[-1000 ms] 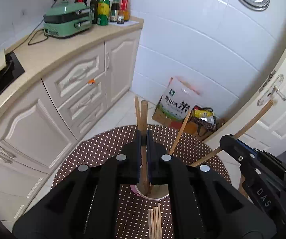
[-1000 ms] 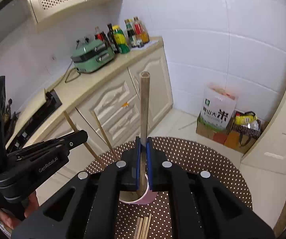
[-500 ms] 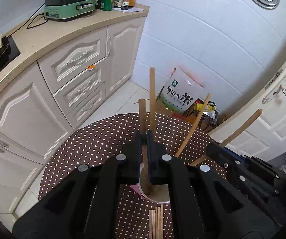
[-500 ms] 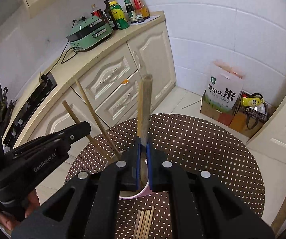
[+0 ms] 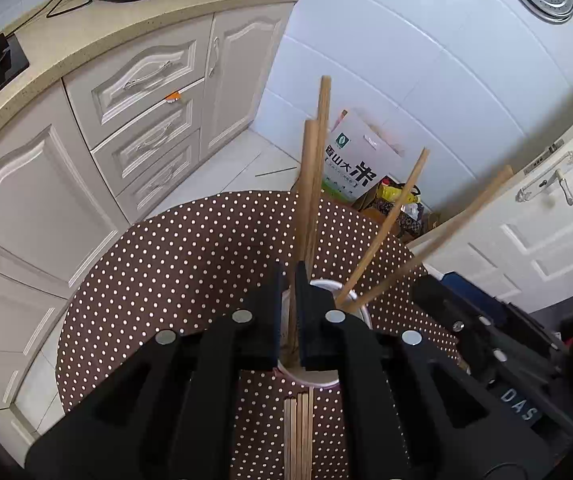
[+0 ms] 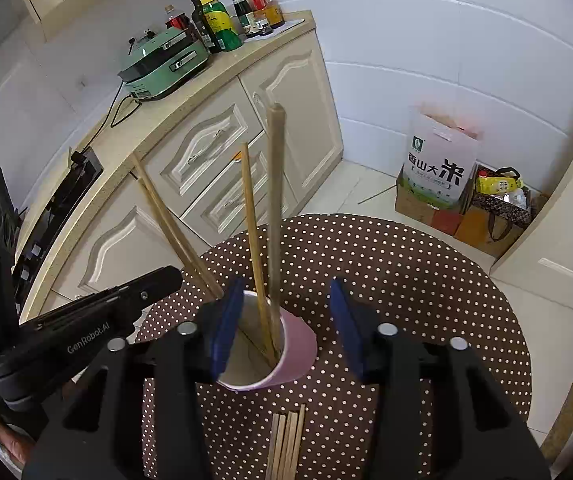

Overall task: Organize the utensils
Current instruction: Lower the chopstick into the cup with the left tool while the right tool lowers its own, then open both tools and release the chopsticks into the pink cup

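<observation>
Chopstick (image 6: 275,216) stands in cup (image 6: 298,354), between parted right claw (image 6: 284,320).

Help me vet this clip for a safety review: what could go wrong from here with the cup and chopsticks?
1. The right gripper has just been opening its jaws, which straddle the pink cup and the tall chopsticks in it without pressing them. Pulling back crookedly could knock the cup over.
2. The left gripper is shut on a chopstick that reaches into the cup. Any sideways move may lever the cup over.
</observation>
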A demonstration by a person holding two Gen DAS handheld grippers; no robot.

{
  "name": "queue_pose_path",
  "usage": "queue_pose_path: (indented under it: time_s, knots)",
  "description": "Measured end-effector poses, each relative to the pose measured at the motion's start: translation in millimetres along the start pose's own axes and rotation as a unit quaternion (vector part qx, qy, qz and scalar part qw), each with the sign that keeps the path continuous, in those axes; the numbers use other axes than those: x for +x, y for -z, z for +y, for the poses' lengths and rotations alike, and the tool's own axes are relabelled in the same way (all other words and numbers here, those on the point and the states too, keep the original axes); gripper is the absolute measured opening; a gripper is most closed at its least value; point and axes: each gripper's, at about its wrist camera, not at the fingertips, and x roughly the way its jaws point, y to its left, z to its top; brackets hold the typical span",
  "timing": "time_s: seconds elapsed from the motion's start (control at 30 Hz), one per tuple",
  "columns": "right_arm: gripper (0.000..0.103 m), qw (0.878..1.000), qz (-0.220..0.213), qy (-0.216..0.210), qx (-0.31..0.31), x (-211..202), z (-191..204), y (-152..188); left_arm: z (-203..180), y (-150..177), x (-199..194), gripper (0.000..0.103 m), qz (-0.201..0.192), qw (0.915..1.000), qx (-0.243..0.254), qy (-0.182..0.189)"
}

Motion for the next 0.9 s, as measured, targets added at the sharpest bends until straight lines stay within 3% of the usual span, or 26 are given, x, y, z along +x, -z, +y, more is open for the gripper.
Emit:
queue_pose_path:
  time_s: [0.07, 0.13, 0.17, 0.2, 0.27, 0.63, 0.7, 0.77, 0.9]
  knots:
    - [0.049, 1.0, -0.001, 0.003, 0.003, -3, -1, 2, -1, 5, -1, 0.012, 0.004, 1.0, 0.002, 0.002]
    - [0.049, 1.0, -0.001, 0.004, 0.006, -5, -3, 4, 0, 7, -4, 0.035, 0.001, 1.0, 0.005, -0.001]
    - [0.05, 1.0, -0.001, 0.004, 0.007, -7, -3, 5, -1, 9, -7, 0.065, -0.005, 0.9999, 0.006, -0.008]
    - [0.05, 1.0, -0.002, 0.005, 0.008, -9, -3, 5, -1, 12, -13, 0.07, -0.022, 0.9996, 0.005, -0.017]
    - [0.053, 1.0, -0.004, 0.007, 0.008, -13, -3, 6, -2, 17, -23, 0.07, -0.041, 0.9989, 0.009, -0.021]
    - [0.062, 1.0, -0.012, 0.011, 0.004, -38, -1, 24, 3, 34, -42, 0.071, -0.038, 0.998, 0.019, -0.046]
    - [0.068, 1.0, -0.014, 0.012, 0.004, -42, 0, 28, 3, 40, -48, 0.074, -0.042, 0.9975, 0.024, -0.052]
    - [0.08, 1.0, -0.016, 0.014, 0.002, -47, 1, 32, 3, 44, -53, 0.076, -0.043, 0.9973, 0.026, -0.054]
    - [0.089, 1.0, -0.018, 0.019, 0.002, -55, 3, 40, 4, 53, -59, 0.079, -0.039, 0.9975, 0.023, -0.055]
